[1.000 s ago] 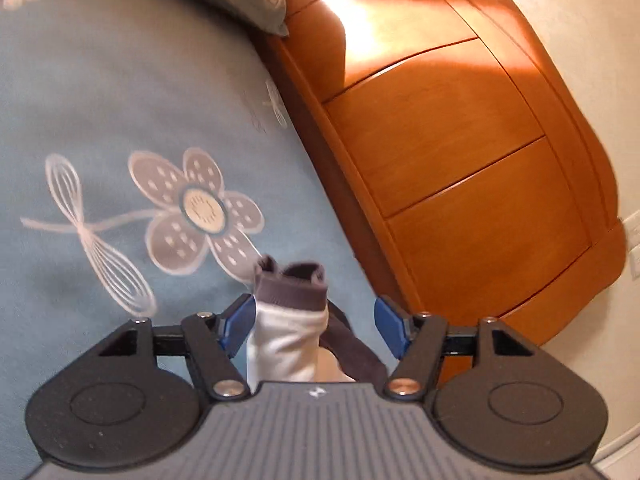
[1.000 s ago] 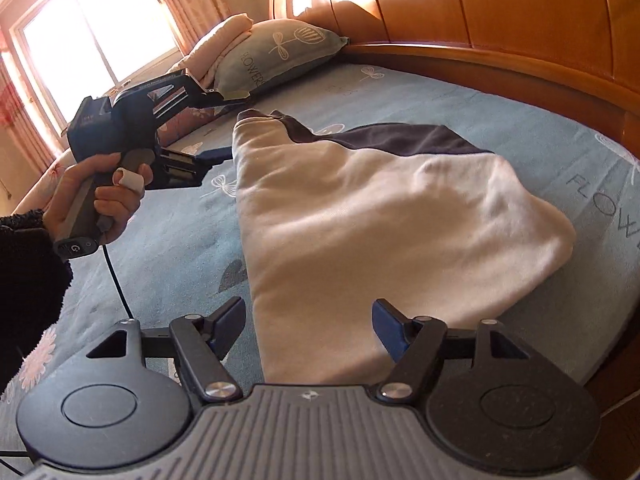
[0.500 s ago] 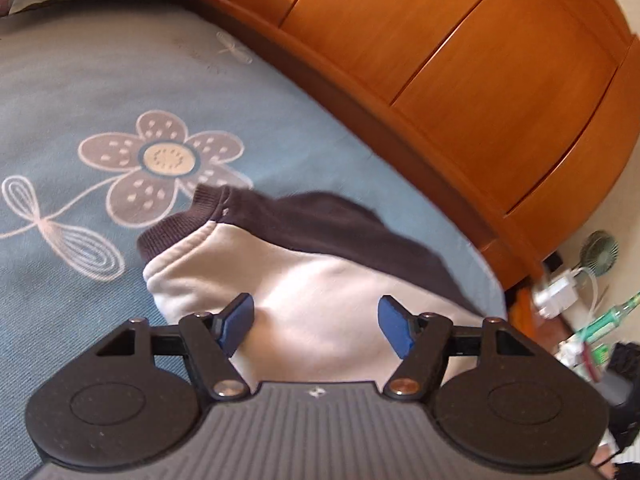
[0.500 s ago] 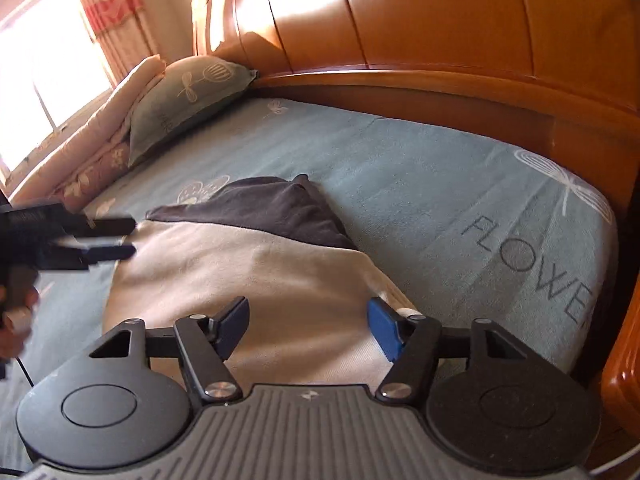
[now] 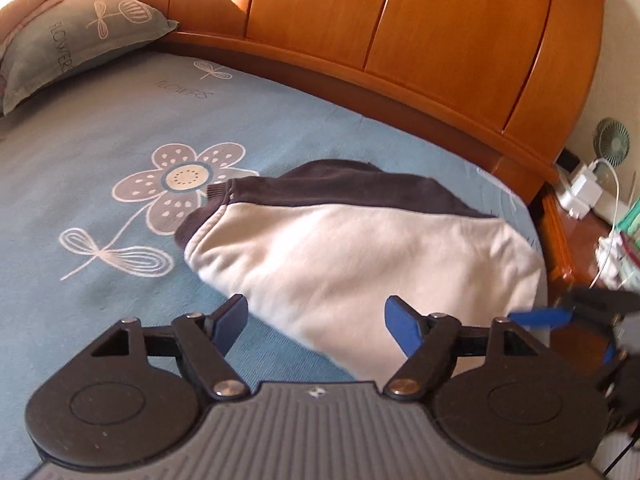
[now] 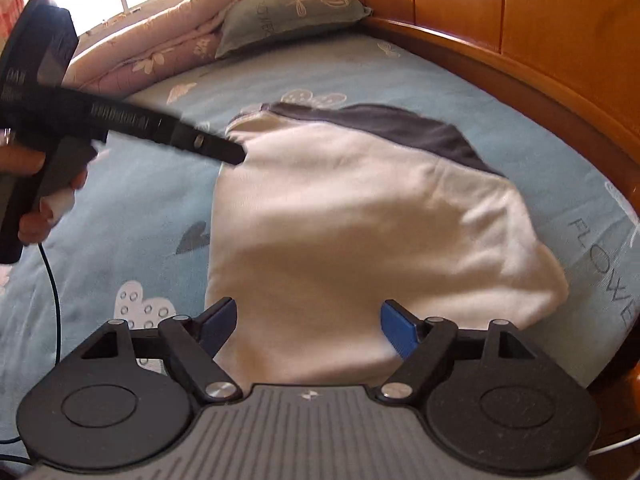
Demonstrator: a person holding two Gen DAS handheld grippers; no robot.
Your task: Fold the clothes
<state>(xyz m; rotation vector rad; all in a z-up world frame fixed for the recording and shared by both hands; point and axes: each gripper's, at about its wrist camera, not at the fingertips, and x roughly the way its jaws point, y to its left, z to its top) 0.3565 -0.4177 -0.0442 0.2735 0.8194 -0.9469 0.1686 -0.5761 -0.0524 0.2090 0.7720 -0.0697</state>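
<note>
Your bed, covered by a light-blue sheet printed with white flowers (image 5: 120, 128), ran up to the curved orange-brown wooden headboard (image 5: 420, 28). On the sheet lay the folded cream fleece garment with a dark grey-brown band (image 6: 360, 220), near the headboard-side corner of the bed, its dark band on the far edge. A grey-green pillow marked with a flower sketch (image 6: 292, 8) leaned at the head of the bed beside a rolled pink quilt (image 6: 160, 48). Your left claw (image 5: 316, 320) hung just over the garment's near edge, its blue pads spreading apart with nothing pinched between them. Your right claw (image 6: 308, 326) was likewise widening, empty, above the cream cloth. A small green fan (image 5: 610, 142) stood past the headboard, though blurred.
</note>
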